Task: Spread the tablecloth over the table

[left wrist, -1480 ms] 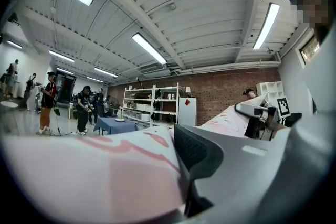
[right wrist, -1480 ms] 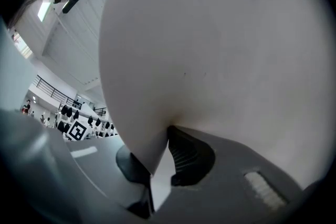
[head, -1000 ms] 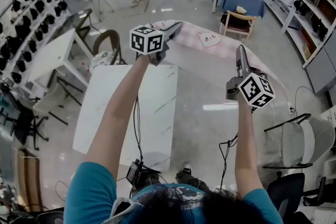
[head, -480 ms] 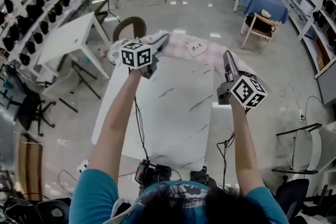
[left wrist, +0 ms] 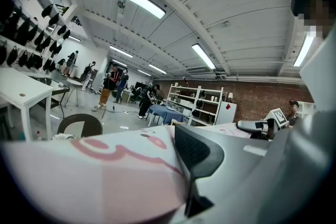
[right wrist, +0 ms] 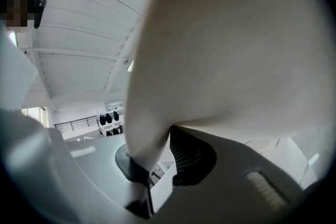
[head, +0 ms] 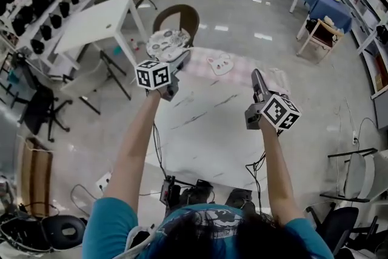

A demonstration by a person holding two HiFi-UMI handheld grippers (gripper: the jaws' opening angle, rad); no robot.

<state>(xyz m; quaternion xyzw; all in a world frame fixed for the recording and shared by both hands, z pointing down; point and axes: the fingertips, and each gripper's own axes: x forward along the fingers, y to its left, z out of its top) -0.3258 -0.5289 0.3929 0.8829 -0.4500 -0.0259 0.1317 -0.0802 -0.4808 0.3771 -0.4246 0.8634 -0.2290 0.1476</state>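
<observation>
My left gripper (head: pixel 180 63) is clamped on the tablecloth (head: pixel 233 67). Its own view shows pink cloth with a red squiggle draped over one jaw and pinched against the dark pad of the other. It sits at the table's far left corner, just short of a brown-backed chair (head: pixel 177 16) standing past that corner.

A second ago I held the cloth high and out over the floor, with the white marble table (head: pixel 206 130) off to my left under one arm only. Now the table lies squarely beneath both arms, and the cloth has come down with them. It runs as a narrow pink band along the far edge, its cartoon face near the middle of that edge.

My right gripper (head: pixel 257 76) is at the far right corner, likewise shut on the cloth. Its view shows a pale fold rising out from between the two pads and filling most of the frame.

So I read the lining-up as done: both held corners match the table's width. The spreading itself has hardly begun, though. Nearly the whole marble top, from that band back to the near edge by my body, is still bare. I can't tell how much cloth hangs beyond the far edge.
</observation>
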